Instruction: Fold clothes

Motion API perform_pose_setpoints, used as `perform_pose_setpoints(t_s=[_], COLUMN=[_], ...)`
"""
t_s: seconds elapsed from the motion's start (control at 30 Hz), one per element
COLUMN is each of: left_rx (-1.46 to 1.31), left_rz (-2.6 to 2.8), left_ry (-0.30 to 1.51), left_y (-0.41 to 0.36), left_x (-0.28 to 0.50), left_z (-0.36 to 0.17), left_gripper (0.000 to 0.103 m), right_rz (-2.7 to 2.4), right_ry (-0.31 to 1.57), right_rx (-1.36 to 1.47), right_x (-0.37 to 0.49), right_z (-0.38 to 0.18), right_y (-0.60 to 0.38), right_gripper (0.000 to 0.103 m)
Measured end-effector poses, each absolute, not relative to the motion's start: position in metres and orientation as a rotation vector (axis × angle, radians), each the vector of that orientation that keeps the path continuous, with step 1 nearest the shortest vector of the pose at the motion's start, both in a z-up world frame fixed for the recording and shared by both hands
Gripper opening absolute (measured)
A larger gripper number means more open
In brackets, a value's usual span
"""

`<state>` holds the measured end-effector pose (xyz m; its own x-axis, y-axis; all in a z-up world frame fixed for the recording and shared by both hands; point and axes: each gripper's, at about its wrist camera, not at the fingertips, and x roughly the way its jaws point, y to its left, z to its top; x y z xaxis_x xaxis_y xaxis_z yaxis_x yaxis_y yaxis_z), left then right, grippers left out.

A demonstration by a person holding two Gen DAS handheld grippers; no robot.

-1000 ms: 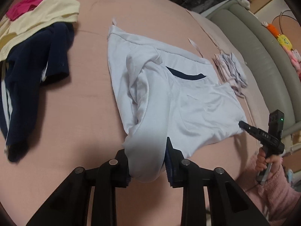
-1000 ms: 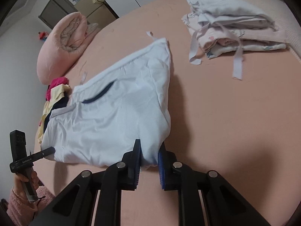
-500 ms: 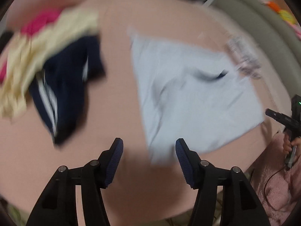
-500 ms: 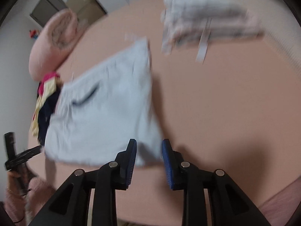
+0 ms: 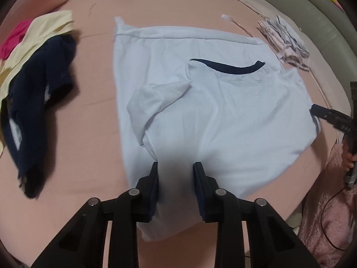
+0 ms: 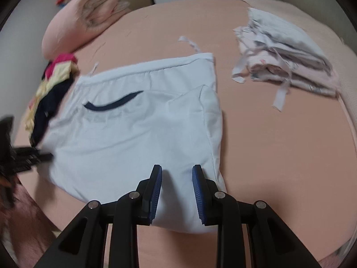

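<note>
Closing on a fold of the white shirt at its near hem, the left gripper has cloth filling the gap between its jaws; the shirt lies flat on the bed, with a loose sleeve to be tucked in before the fold. In the right view, the right gripper stands spread over the opposite hem corner, pinching nothing. Take both corners at equal depth; no container shows.
</note>
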<state>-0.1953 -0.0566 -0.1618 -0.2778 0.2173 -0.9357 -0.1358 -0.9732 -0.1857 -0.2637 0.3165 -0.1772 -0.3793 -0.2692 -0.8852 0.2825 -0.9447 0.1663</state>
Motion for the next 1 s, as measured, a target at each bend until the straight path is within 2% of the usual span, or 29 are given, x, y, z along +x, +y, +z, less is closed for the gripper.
perform_pose_setpoints(t_s=[0.07, 0.17, 0.3, 0.4, 0.47, 0.53, 0.67, 0.73, 0.83, 0.93, 1.0], left_rx=[-1.73, -1.668, -1.516, -1.558, -1.657, -1.708, -1.615, -1.579, -1.607, -1.583, -1.583], left_rz=[2.33, 2.314, 2.36, 2.329, 2.318, 2.358, 2.432, 2.406, 2.366, 2.312, 2.306], left_ry=[-0.14, -0.331, -0.529, -0.509, -0.415, -0.397, -0.649, -0.592, -0.382, -0.337, -0.348], left_y=[-0.065, -0.083, -0.105, -0.1, -0.092, -0.099, -0.138, -0.139, -0.123, -0.11, -0.109], left_x=[-0.191, -0.192, -0.204, -0.226, -0.239, -0.248, -0.256, -0.252, -0.24, -0.222, -0.214], left_z=[-0.161, -0.153, -0.129, -0.139, -0.155, -0.166, -0.156, -0.149, -0.15, -0.153, -0.154], left_gripper=[0.028, 0.03, 0.029, 0.029, 0.029, 0.029, 0.029, 0.029, 0.029, 0.029, 0.029], right_rz=[-2.353, -2.323, -2.376, -2.374, -2.342, -2.314, -2.312, -2.314, -2.227, -2.128, -2.07], right_ry=[0.069, 0.065, 0.038, 0.073, 0.094, 0.08, 0.218, 0.244, 0.047, 0.139, 0.252], right_rx=[1.52, 1.542, 1.476, 1.386, 1.451, 1.49, 1.489, 1.492, 1.337, 1.261, 1.289], right_x=[-0.266, -0.271, -0.268, -0.268, -0.275, -0.278, -0.276, -0.275, -0.278, -0.298, -0.315], right_z=[-0.185, -0.196, -0.171, -0.161, -0.172, -0.181, -0.18, -0.172, -0.138, -0.128, -0.139], right_y=[0.312, 0.314, 0.312, 0.299, 0.289, 0.281, 0.261, 0.251, 0.213, 0.127, 0.076], right_gripper=[0.027, 0.029, 0.029, 0.03, 0.03, 0.03, 0.03, 0.03, 0.03, 0.03, 0.03])
